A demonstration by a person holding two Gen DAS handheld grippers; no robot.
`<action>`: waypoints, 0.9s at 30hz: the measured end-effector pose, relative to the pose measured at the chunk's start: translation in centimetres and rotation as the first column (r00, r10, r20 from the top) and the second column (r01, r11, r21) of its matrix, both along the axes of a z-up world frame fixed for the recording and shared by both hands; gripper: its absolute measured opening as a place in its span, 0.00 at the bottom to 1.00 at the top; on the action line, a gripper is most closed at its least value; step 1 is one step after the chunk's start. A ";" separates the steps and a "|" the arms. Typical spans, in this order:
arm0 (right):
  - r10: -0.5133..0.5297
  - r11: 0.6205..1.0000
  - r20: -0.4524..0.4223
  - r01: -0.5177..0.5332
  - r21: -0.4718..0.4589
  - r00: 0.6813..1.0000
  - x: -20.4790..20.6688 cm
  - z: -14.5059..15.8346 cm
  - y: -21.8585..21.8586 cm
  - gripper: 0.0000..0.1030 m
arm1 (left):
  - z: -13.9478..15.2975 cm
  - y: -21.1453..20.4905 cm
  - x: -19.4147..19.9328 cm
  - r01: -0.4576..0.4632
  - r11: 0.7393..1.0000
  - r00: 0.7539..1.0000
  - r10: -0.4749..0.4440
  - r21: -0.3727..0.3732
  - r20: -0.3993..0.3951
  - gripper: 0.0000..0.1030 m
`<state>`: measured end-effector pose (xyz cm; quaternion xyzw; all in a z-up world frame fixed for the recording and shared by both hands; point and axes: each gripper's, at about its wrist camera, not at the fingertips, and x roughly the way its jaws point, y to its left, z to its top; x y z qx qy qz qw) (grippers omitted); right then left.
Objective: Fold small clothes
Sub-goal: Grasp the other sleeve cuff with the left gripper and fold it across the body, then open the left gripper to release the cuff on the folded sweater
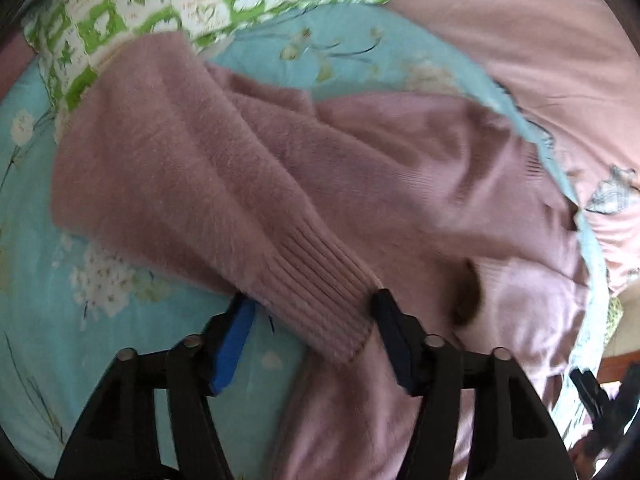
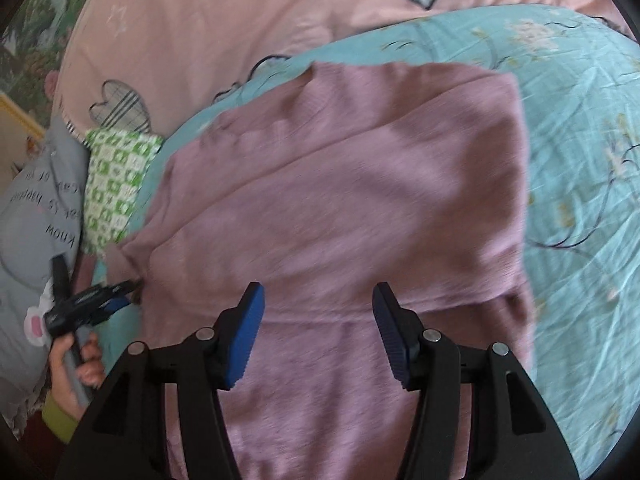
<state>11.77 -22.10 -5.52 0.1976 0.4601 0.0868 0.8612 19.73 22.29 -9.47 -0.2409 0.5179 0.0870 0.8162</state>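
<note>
— Can you read any words here?
— Only on the grey cloth [image 2: 40, 208] at the left. The black letters are upside down. I can make out "know". The other words are too blurry.

Pink sweater [image 1: 280, 184]: fuzzy knit, matt nap, ribbed cuff [image 1: 320, 304]. Turquoise bedsheet [image 2: 580, 184]: thin woven cloth, smooth, creased, floral print. Pink quilt [image 2: 208, 32]: soft matt cloth with plaid heart patches. Green checked pillow [image 1: 160, 4]: printed cloth. Left gripper [image 1: 312, 312] and right gripper [image 2: 318, 312]: matt black plastic, bright metal pins, ridged blue pads [image 2: 248, 336].
</note>
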 end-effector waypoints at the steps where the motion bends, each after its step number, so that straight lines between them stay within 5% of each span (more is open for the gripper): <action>1: 0.010 1.000 -0.001 -0.010 0.000 1.000 -0.2 0.1 0.5 0.56 | -0.2 0.1 0.2 0.004 1.000 1.000 -0.004 -0.006 0.006 0.31; 2: 0.019 1.000 0.000 -0.019 -0.003 1.000 -0.2 0.1 0.8 0.56 | 0.2 -0.1 0.1 0.007 1.000 1.000 -0.007 -0.010 0.030 0.10; 8: 0.023 1.000 0.031 -0.022 -0.021 0.999 -0.5 1.1 1.6 0.56 | 7.3 -5.4 -1.0 0.131 0.991 0.966 -0.137 0.043 0.218 0.08; 11: -0.004 1.000 0.037 0.004 -0.008 0.999 -0.4 1.4 0.8 0.56 | 11.0 -10.2 -0.8 0.252 0.966 0.918 -0.255 0.051 0.304 0.08; 15: -0.059 0.998 0.049 0.059 0.007 0.997 -0.8 2.0 -1.3 0.56 | 13.5 -17.8 0.5 0.428 0.902 0.832 -0.416 0.052 0.366 0.08; 20: -0.135 0.991 0.046 0.134 0.010 0.990 -1.8 1.8 -4.5 0.56 | 11.2 -26.3 3.6 0.568 0.822 0.770 -0.550 0.043 0.323 0.08; 27: -0.233 0.972 0.021 0.232 0.045 0.972 -3.7 0.5 -9.1 0.56 | 4.8 -33.2 6.8 0.629 0.777 0.753 -0.615 0.017 0.233 0.08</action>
